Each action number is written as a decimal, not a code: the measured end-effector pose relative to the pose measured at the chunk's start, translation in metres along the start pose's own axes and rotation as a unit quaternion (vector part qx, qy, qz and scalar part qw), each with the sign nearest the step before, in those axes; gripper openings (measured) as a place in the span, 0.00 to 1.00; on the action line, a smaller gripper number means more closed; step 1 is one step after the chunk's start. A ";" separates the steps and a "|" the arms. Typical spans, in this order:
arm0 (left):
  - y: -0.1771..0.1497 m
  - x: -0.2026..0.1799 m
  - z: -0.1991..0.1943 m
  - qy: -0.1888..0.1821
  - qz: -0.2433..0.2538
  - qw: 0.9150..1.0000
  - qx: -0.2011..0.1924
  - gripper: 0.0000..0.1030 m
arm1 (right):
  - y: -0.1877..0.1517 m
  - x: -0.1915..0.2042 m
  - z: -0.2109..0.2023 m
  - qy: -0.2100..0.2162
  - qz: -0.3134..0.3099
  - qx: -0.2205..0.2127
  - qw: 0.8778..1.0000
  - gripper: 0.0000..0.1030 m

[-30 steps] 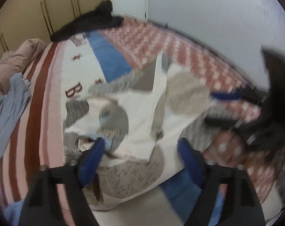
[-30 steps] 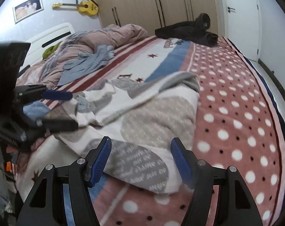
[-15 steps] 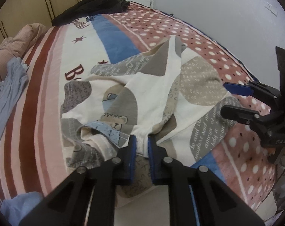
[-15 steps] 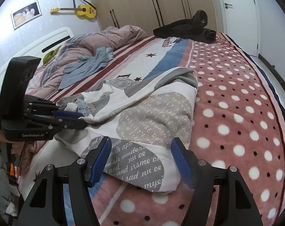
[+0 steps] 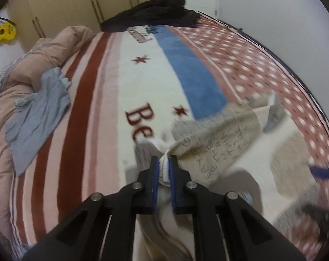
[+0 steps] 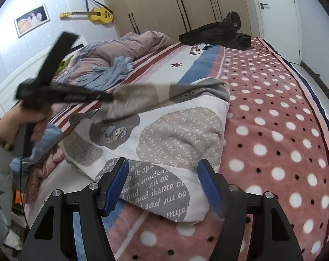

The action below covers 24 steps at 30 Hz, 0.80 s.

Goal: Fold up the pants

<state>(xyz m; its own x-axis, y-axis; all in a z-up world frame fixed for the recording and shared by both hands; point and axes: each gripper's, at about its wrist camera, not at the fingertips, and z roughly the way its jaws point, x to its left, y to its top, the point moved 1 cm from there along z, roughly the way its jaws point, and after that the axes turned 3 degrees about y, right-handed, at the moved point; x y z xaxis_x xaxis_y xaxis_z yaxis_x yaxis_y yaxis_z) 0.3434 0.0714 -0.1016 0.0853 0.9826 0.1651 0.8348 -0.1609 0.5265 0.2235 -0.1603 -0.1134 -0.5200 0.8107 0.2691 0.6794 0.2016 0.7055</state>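
The pants point(image 6: 164, 139) are white with grey and beige patches of printed text. They lie on the bed, partly doubled over. My left gripper point(image 5: 164, 165) is shut on a bunched edge of the pants point(image 5: 218, 139) and holds it lifted above the bed; it also shows in the right wrist view point(image 6: 107, 96), stretching the fabric up and to the left. My right gripper point(image 6: 162, 178) is open, just above the near end of the pants, with its fingers on either side of a grey patch and not touching it.
The bed blanket point(image 6: 273, 100) has pink dots, a blue band and red stripes. A light blue garment point(image 5: 38, 113) and a pink duvet point(image 5: 44, 52) lie at the left. A black garment point(image 6: 216, 32) lies at the far end. Wardrobes point(image 6: 175, 2) stand behind.
My left gripper closed on the pants' edge and then lifted it up and away, pulling the fabric taut. My right gripper stayed open over the near end of the pants.
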 end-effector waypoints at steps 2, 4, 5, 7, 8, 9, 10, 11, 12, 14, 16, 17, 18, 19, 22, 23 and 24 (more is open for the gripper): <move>0.010 0.007 0.009 0.007 -0.011 1.000 -0.001 0.07 | 0.000 -0.001 0.000 0.005 0.001 0.000 1.000 0.61; 0.020 0.014 0.020 0.030 -0.018 0.999 0.001 0.06 | 0.000 -0.001 0.001 0.006 -0.001 0.001 1.000 0.61; 0.022 0.015 0.025 0.041 -0.019 0.999 0.004 0.06 | 0.001 -0.001 0.001 0.006 -0.003 0.002 1.000 0.61; 0.024 0.018 0.033 0.034 -0.028 0.999 0.019 0.07 | 0.001 0.000 0.002 0.006 -0.005 0.004 1.000 0.62; 0.022 0.019 0.033 0.027 -0.036 0.999 0.023 0.07 | 0.000 0.000 0.003 0.006 -0.006 0.004 1.000 0.62; 0.020 0.020 0.030 0.022 -0.045 0.998 0.023 0.11 | 0.000 0.000 0.003 0.006 -0.005 0.003 1.000 0.62; 0.017 0.021 0.024 0.015 -0.050 0.998 0.022 0.23 | 0.000 0.000 0.003 0.006 -0.004 0.003 1.000 0.62; 0.013 0.020 0.015 0.004 -0.051 0.999 0.018 0.32 | 0.000 0.000 0.002 0.007 -0.003 0.002 1.000 0.62; 0.006 0.019 0.003 -0.009 -0.049 0.999 0.011 0.48 | 0.000 0.000 0.002 0.007 -0.003 0.002 1.000 0.62; -0.008 0.017 -0.012 -0.028 -0.048 0.998 0.003 0.53 | 0.000 -0.001 0.003 0.007 -0.002 0.000 1.000 0.62; -0.028 0.016 -0.019 -0.035 -0.052 0.998 0.012 0.53 | -0.001 -0.001 0.003 0.007 0.000 -0.001 1.000 0.63; -0.041 0.015 -0.019 -0.028 -0.051 0.998 0.024 0.52 | -0.001 0.000 0.003 0.006 0.001 -0.002 1.000 0.63; -0.050 0.017 -0.018 -0.026 -0.056 0.998 0.032 0.46 | -0.001 0.001 0.003 0.005 0.002 -0.003 1.000 0.63; -0.061 0.021 -0.019 -0.028 -0.070 0.996 0.036 0.31 | -0.002 0.001 0.002 0.006 0.002 -0.004 1.000 0.63; -0.090 0.031 -0.025 -0.048 -0.114 0.992 0.033 0.23 | -0.003 0.001 0.003 0.004 0.003 -0.004 1.000 0.63; -0.097 0.028 -0.024 -0.032 -0.104 0.993 0.036 0.23 | -0.004 0.001 0.003 0.003 0.005 -0.003 1.000 0.63; -0.103 0.025 -0.022 -0.015 -0.090 0.995 0.045 0.20 | -0.004 0.002 0.003 0.003 0.005 -0.003 1.000 0.63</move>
<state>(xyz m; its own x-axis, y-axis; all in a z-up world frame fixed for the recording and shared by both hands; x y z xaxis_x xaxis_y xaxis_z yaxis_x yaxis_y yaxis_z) 0.2473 0.1106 -0.1330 -0.0551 0.9973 0.0490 0.8831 0.0257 0.4684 0.2218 -0.1581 -0.1176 -0.5163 0.8092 0.2804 0.6818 0.1903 0.7063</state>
